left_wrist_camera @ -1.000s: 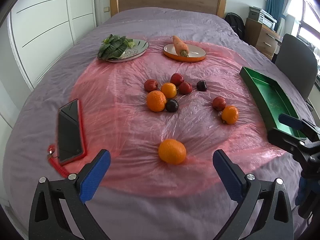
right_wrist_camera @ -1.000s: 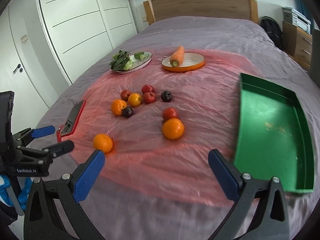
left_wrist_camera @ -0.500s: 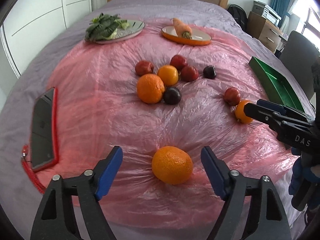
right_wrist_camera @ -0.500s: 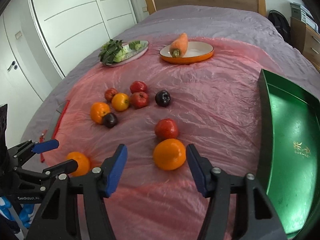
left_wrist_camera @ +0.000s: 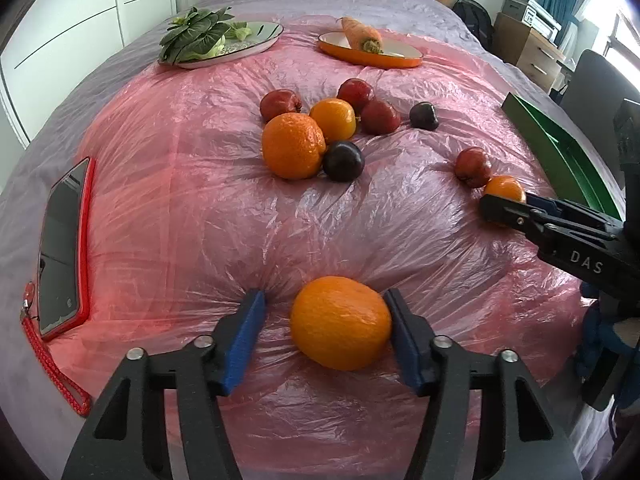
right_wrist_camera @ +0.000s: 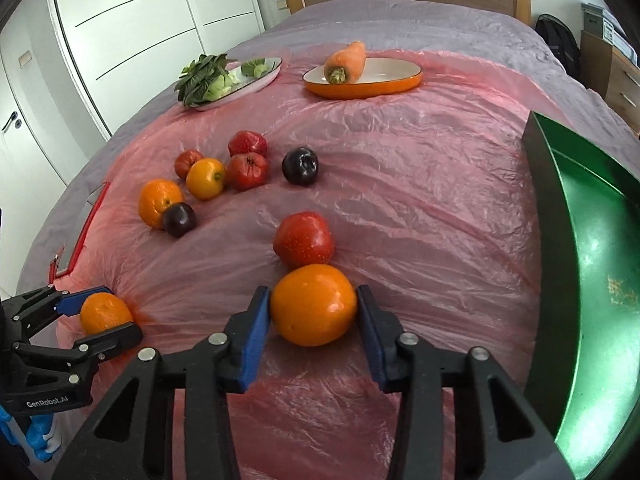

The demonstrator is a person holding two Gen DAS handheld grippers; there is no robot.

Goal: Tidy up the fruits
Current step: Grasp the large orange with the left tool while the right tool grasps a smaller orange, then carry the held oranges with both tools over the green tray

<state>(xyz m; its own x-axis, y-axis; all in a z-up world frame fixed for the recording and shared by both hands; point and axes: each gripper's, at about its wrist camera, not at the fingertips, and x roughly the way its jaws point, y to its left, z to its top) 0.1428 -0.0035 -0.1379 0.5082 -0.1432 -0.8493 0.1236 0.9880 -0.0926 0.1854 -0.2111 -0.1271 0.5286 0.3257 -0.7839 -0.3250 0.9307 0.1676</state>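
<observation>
Fruits lie on a pink plastic sheet (left_wrist_camera: 200,200) on a bed. My left gripper (left_wrist_camera: 324,312) straddles a near orange (left_wrist_camera: 340,322); its right pad touches the fruit, and a gap shows at the left pad (left_wrist_camera: 246,336). My right gripper (right_wrist_camera: 314,312) has both blue pads against a smooth orange (right_wrist_camera: 314,304), which rests on the sheet beside a red apple (right_wrist_camera: 304,238). A cluster of oranges, red apples and dark plums (left_wrist_camera: 320,132) lies mid-sheet. The green tray (right_wrist_camera: 592,264) stands on the right.
A red-cased phone (left_wrist_camera: 60,244) with a red cord lies at the left. A plate of leafy greens (left_wrist_camera: 216,40) and an orange dish holding a carrot (left_wrist_camera: 368,50) stand at the back. White wardrobe doors stand at the left; a chair and drawers at the right.
Both grippers moved forward and down onto the sheet and narrowed. The left now straddles the near orange; the right has closed against the smooth orange.
</observation>
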